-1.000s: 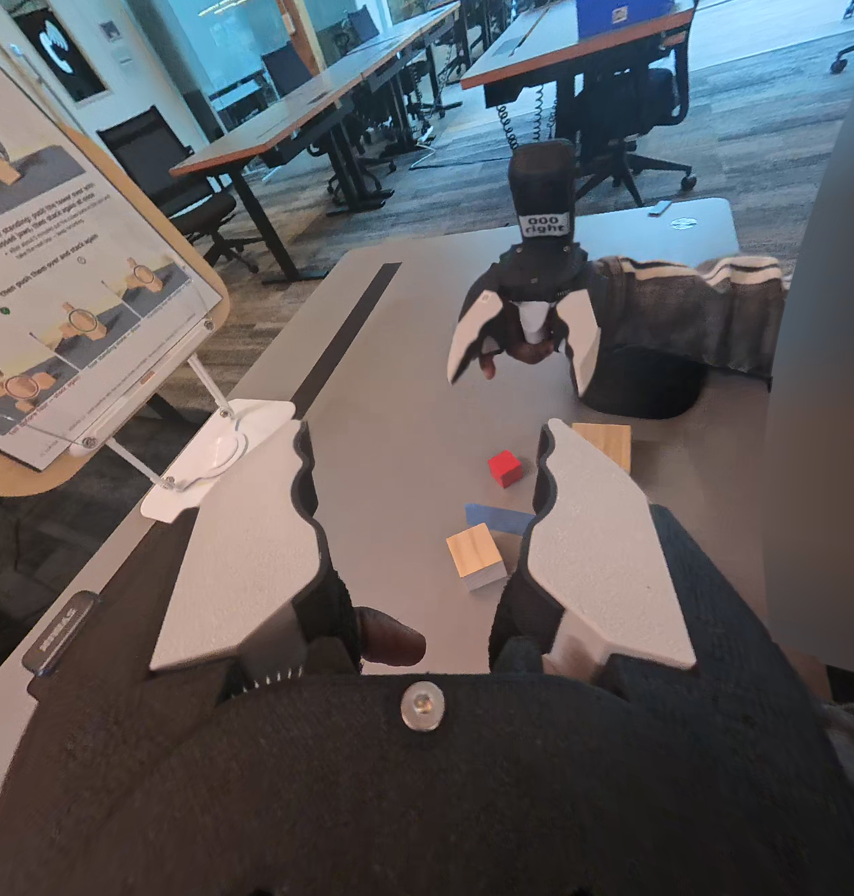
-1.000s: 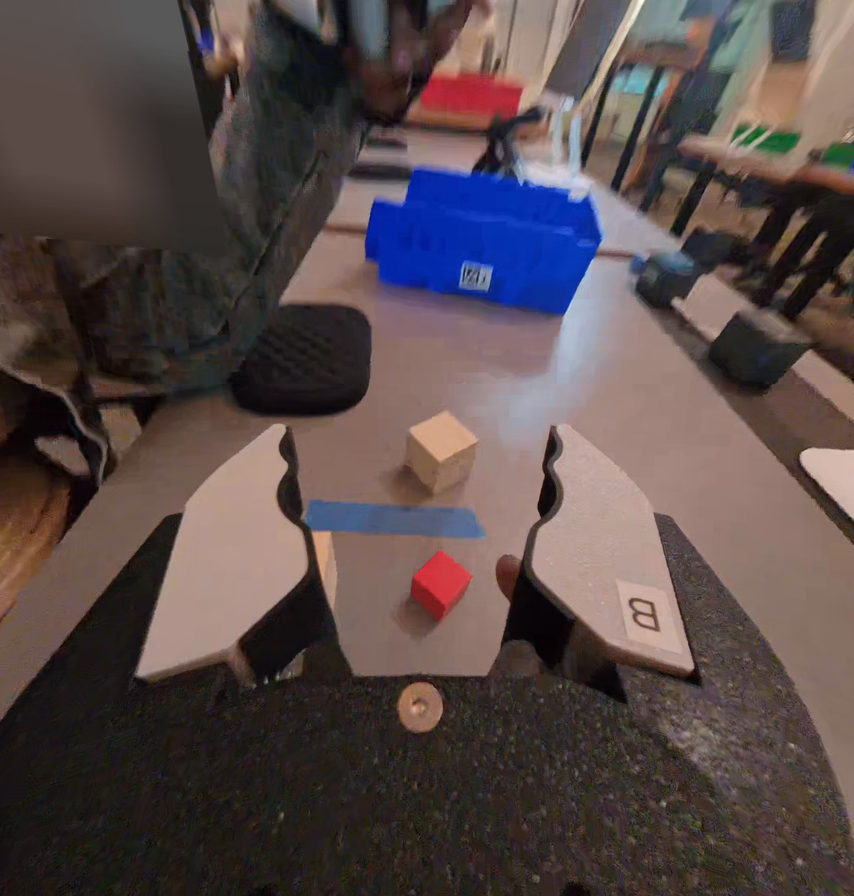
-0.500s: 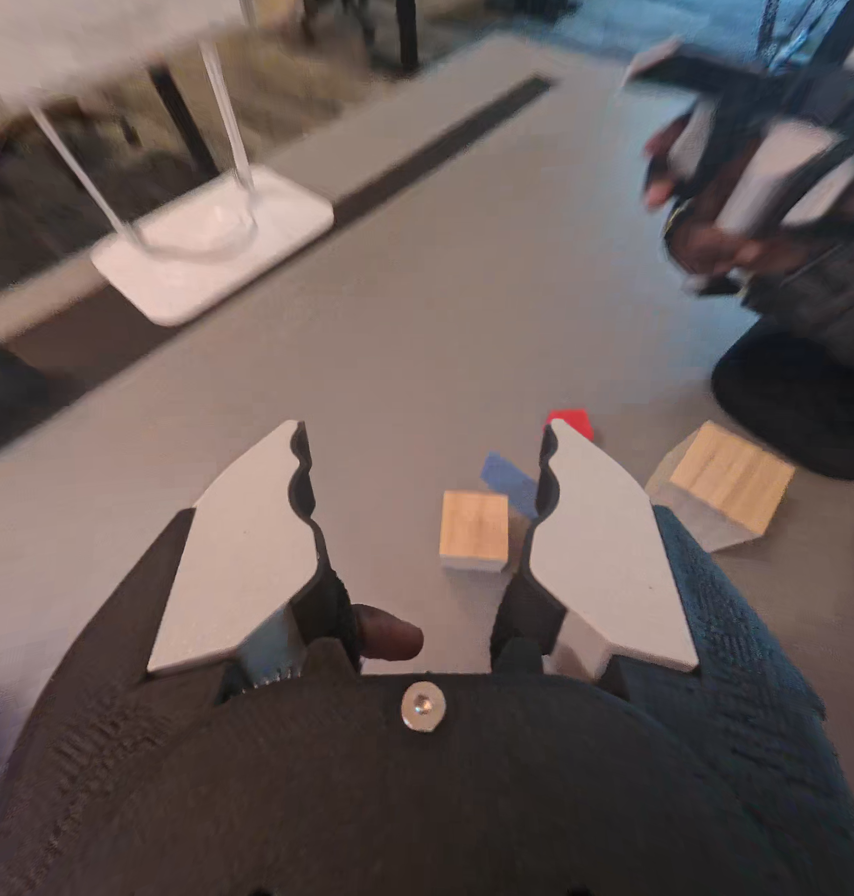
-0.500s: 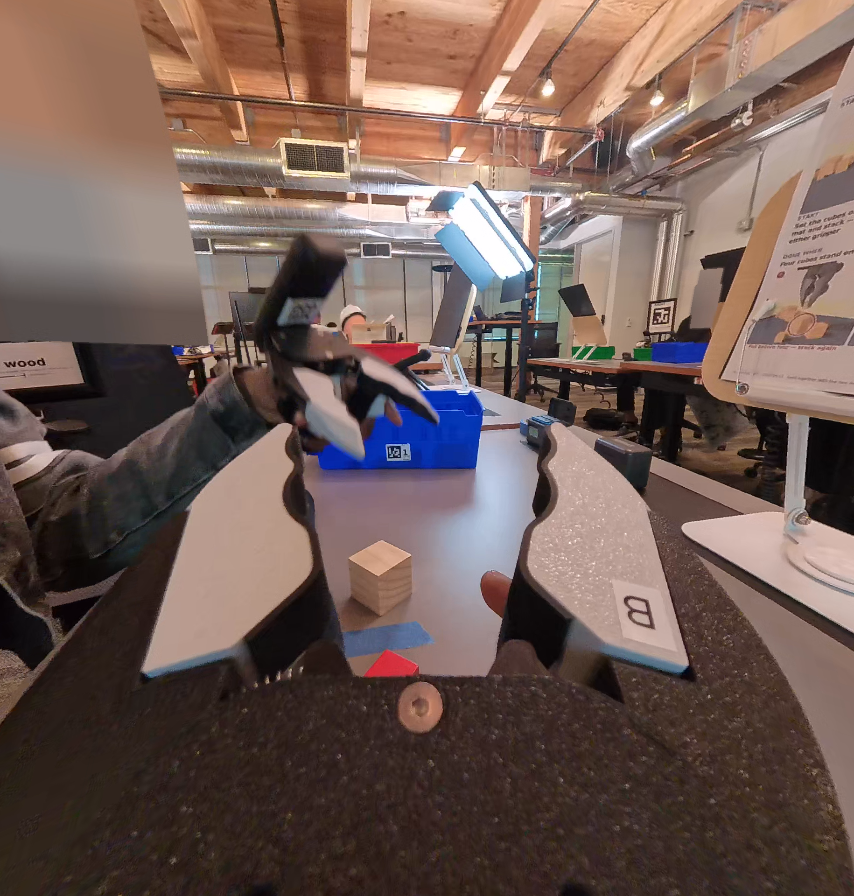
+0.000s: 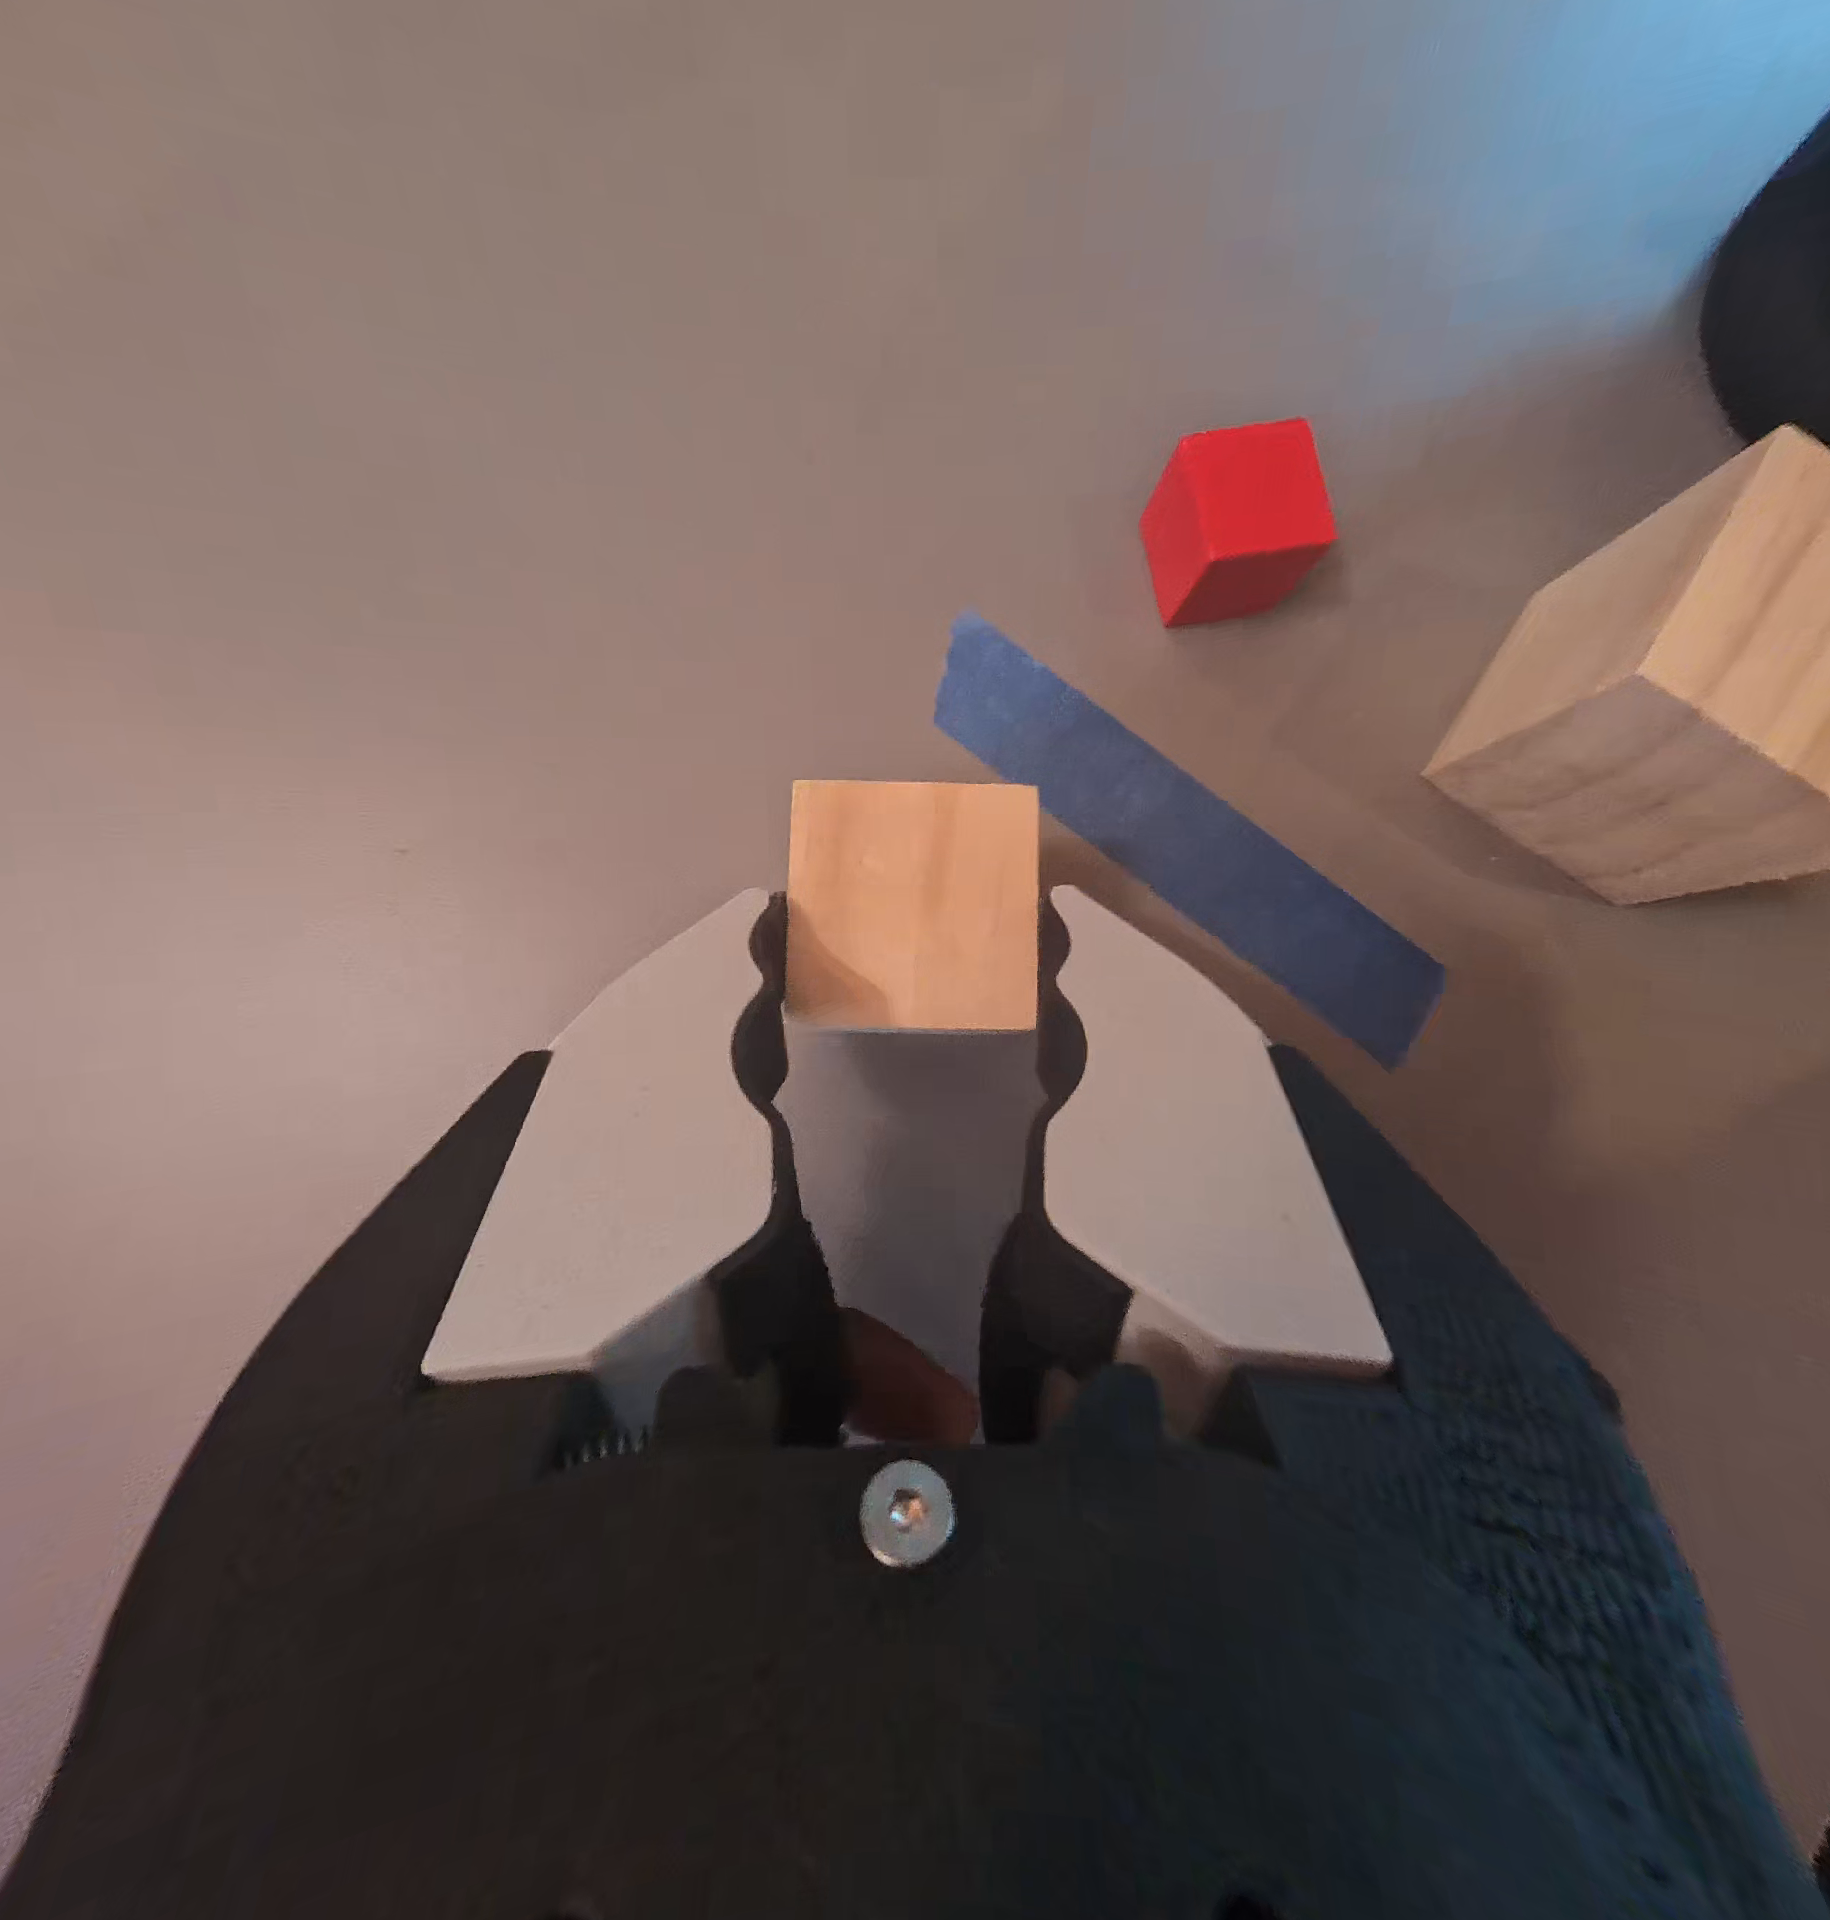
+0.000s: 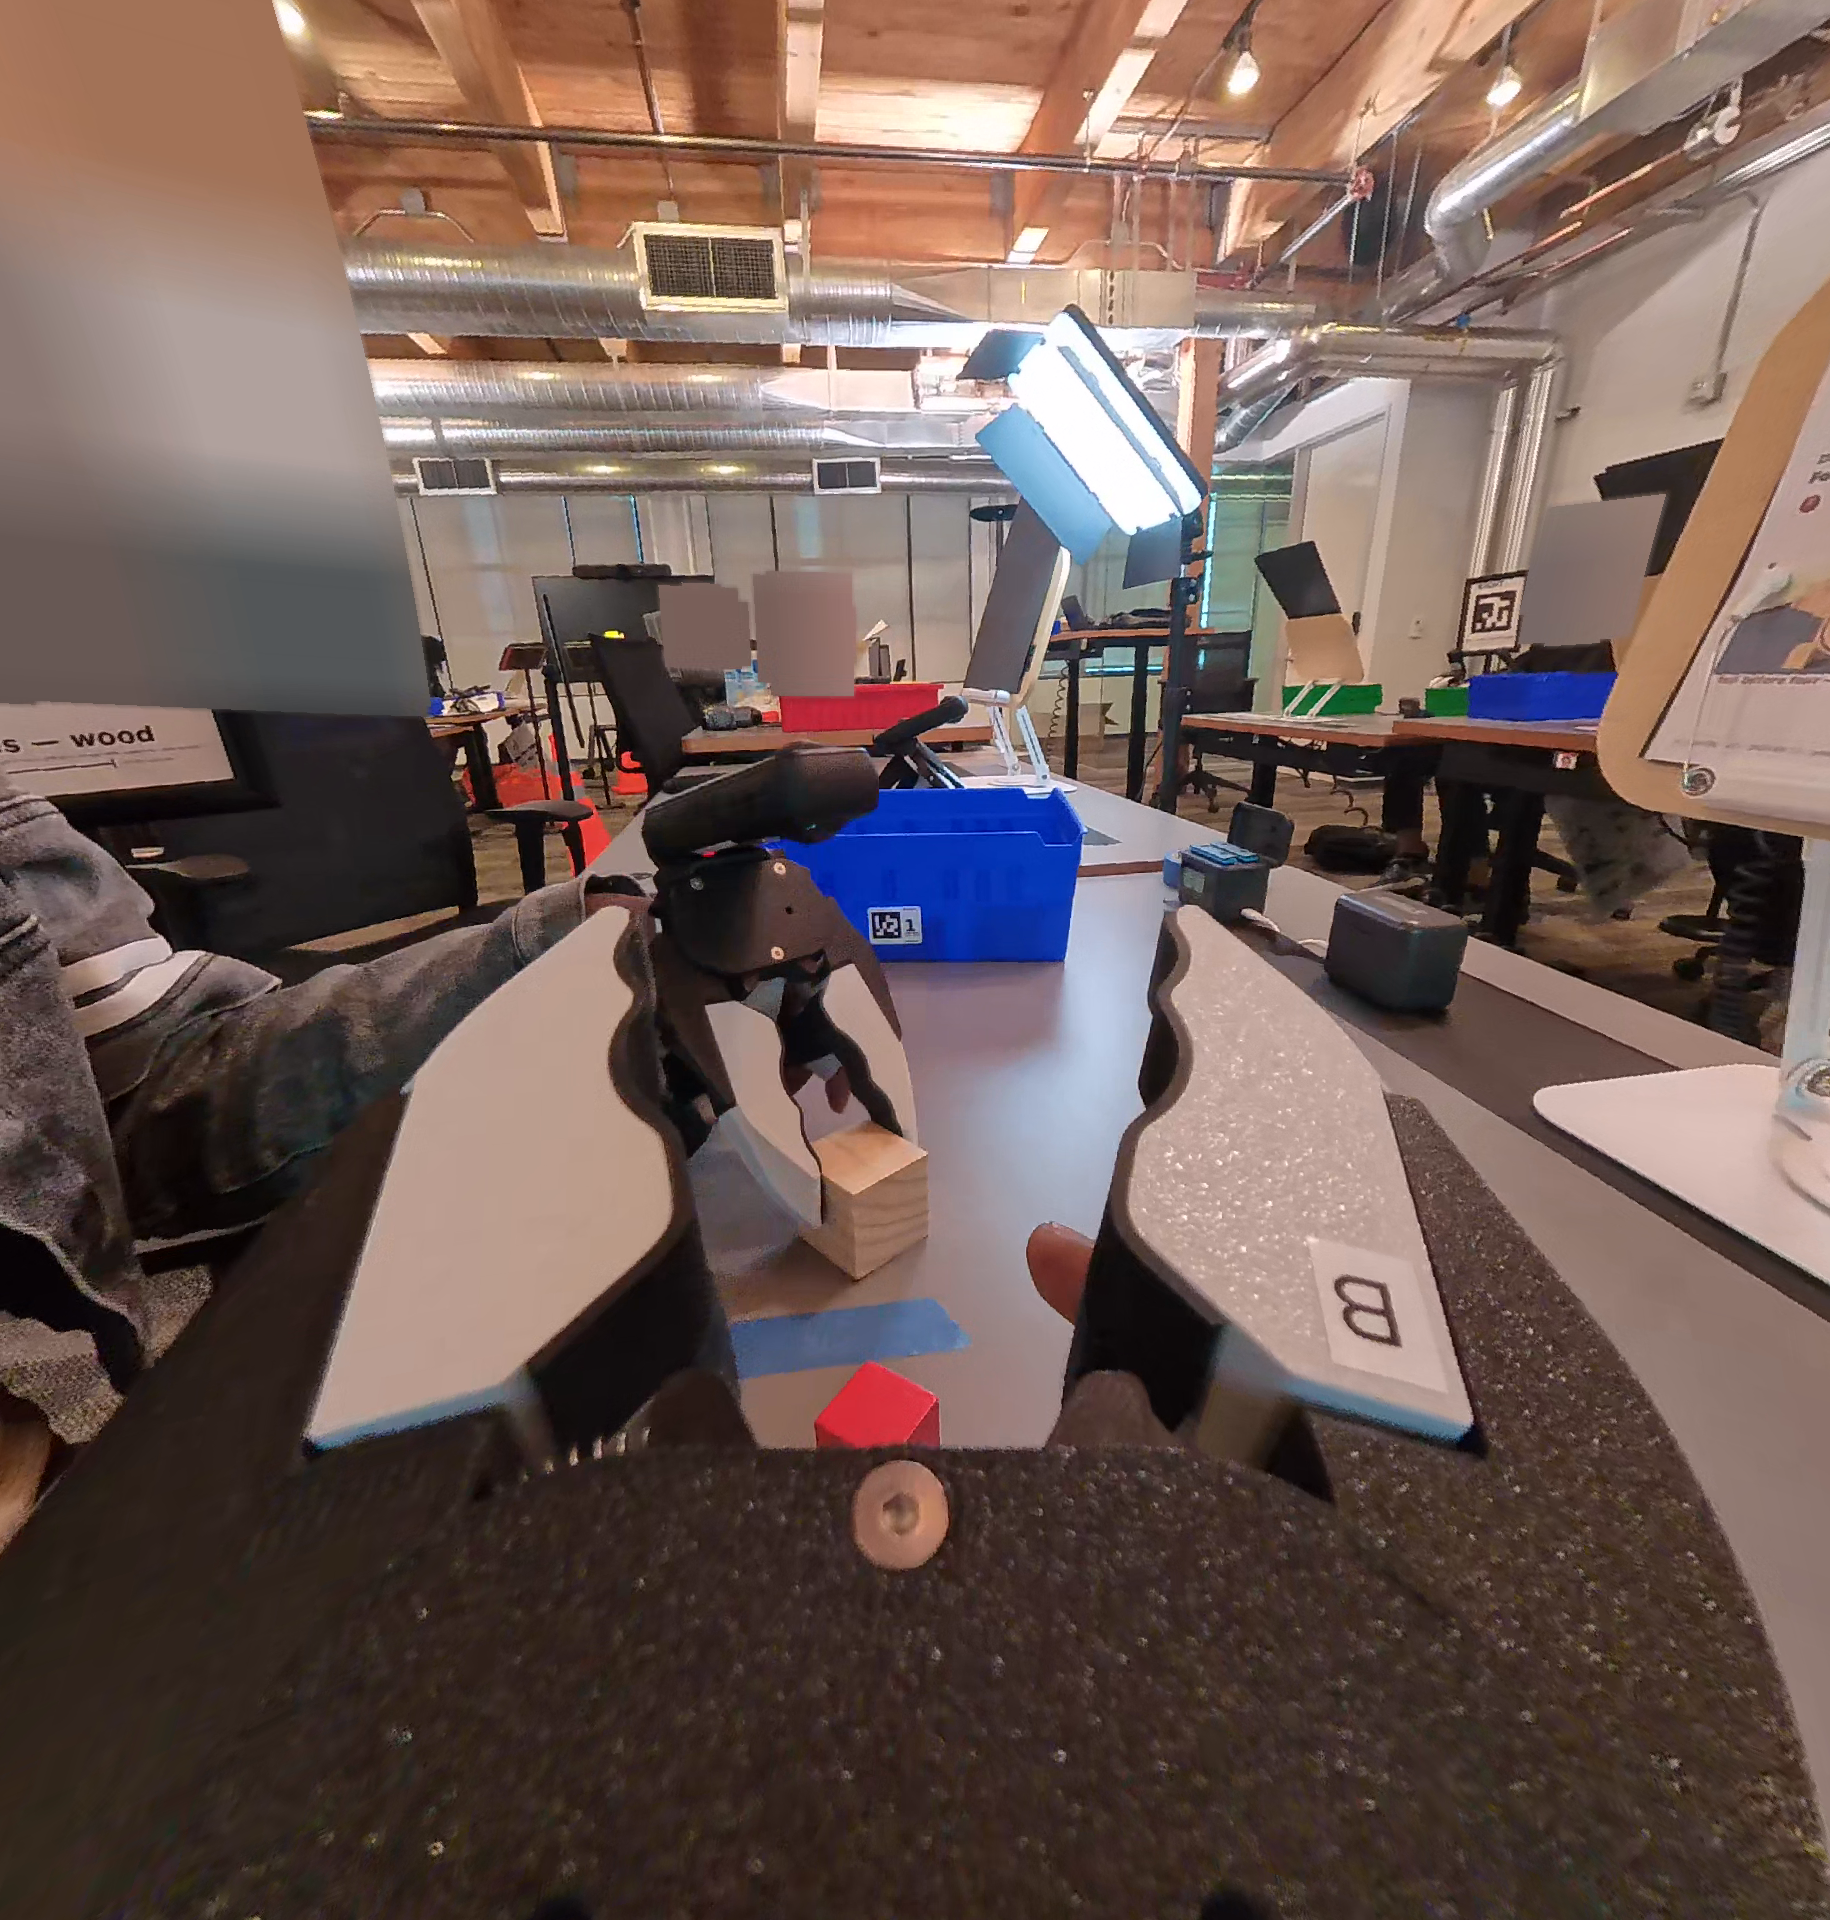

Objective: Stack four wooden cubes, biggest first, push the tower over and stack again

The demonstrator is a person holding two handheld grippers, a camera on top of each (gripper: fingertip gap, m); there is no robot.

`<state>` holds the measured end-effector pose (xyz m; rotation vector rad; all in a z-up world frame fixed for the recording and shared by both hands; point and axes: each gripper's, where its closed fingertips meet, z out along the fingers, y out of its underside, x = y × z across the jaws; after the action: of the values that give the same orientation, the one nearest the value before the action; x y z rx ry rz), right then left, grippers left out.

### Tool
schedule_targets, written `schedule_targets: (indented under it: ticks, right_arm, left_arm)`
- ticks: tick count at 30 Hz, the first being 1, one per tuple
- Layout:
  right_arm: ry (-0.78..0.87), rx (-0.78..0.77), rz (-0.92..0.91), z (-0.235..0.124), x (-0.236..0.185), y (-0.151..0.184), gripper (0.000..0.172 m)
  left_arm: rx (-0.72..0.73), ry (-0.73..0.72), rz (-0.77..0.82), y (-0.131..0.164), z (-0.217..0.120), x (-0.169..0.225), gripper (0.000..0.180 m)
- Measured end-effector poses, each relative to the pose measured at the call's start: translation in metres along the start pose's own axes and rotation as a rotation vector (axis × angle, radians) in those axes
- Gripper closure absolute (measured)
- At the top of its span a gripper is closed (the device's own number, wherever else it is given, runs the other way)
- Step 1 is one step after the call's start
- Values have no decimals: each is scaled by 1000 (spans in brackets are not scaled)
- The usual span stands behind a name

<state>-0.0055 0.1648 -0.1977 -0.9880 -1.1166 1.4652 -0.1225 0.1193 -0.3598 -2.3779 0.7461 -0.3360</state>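
My left gripper [image 5: 911, 894] is shut on a mid-size wooden cube [image 5: 911, 909], with both pads pressed on its sides. In the right wrist view the same gripper [image 6: 859, 1153] grips that cube [image 6: 875, 1205], which sits low on the grey table [image 5: 371, 520]. A small red cube [image 5: 1238, 520] and a big wooden cube [image 5: 1700, 707] lie to the right, beyond a strip of blue tape [image 5: 1181, 831]. My right gripper [image 6: 895, 997] is open and empty, held above the table facing the left one. The red cube [image 6: 878, 1408] and the tape [image 6: 849, 1335] lie below it.
A black round pad [image 5: 1804, 260] lies at the far right of the table. A blue bin [image 6: 952, 883] stands behind the cubes. Dark boxes [image 6: 1394, 961] and a white stand base [image 6: 1700, 1143] with an instruction board are on the right. A person's denim sleeve [image 6: 215, 1039] is at left. The gap from one gripper's tips to the other's is roughly 20 centimetres.
My left gripper came down over the mid-size wooden cube and its pads closed on it. My right gripper stayed open and now looks level across the table.
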Motion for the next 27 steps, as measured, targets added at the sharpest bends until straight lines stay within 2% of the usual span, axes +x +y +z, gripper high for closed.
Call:
schedule_targets:
  ticks: [2, 5, 8, 10, 11, 13, 17, 21, 24, 27]
  right_arm:
    - [2, -7, -9, 2, -1, 1, 82]
    - [30, -52, -77, 7, -3, 6, 86]
    - [59, -87, -206, 11, -7, 5, 90]
    - [63, -105, -300, 11, -13, 1, 96]
    - [60, -135, -363, 13, -17, 4, 100]
    - [68, -202, -494, 20, -24, 12, 101]
    - [98, -210, -622, 38, -35, 19, 105]
    - [153, -207, -675, 43, -33, 19, 113]
    - [180, -198, -685, 39, -29, 15, 132]
    - [132, -213, -650, 37, -34, 15, 132]
  left_arm:
    - [118, 49, -48, -14, -6, 3, 135]
    - [586, 214, -294, -74, -43, 4, 135]
    - [1020, 639, -668, -116, -101, 9, 135]
    - [1138, 906, -862, -127, -118, 11, 135]
    - [1135, 959, -897, -129, -115, 17, 135]
    - [1085, 965, -906, -134, -100, 31, 135]
    - [1030, 1064, -926, -141, -90, 50, 135]
    - [978, 1091, -907, -140, -84, 60, 135]
    - [938, 1128, -880, -138, -82, 65, 135]
    - [891, 1132, -788, -135, -83, 73, 135]
